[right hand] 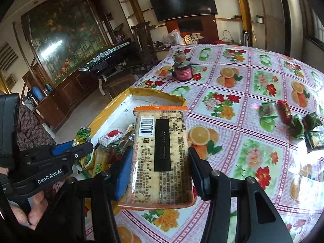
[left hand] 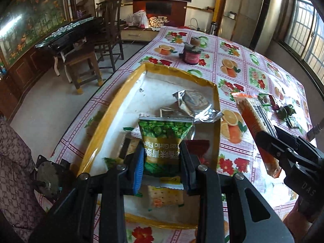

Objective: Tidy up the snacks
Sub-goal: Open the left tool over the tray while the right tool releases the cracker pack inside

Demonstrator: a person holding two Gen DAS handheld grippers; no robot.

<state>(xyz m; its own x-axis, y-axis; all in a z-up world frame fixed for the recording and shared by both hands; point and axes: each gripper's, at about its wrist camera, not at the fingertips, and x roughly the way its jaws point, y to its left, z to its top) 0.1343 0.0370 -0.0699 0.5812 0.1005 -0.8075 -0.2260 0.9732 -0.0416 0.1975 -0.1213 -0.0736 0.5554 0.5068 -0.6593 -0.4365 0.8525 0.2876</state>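
Note:
My left gripper (left hand: pixel 162 158) is shut on a green pea snack bag (left hand: pixel 165 137) and holds it over the yellow-rimmed box (left hand: pixel 113 109). The box holds a silver foil pack (left hand: pixel 194 103), a cracker pack (left hand: pixel 165 196) and other snacks. My right gripper (right hand: pixel 160 162) is shut on an orange-edged cracker pack (right hand: pixel 160 141), held above the table just right of the box (right hand: pixel 158 98); it also shows in the left wrist view (left hand: pixel 255 121). The left gripper (right hand: pixel 66 151) shows in the right wrist view.
Several small wrapped candies (right hand: pixel 291 121) lie on the fruit-print tablecloth (right hand: pixel 243 93) to the right. A dark jar with a pink label (right hand: pixel 183 70) stands at the far side. Wooden chairs (left hand: pixel 109 30) and a stool stand left of the table.

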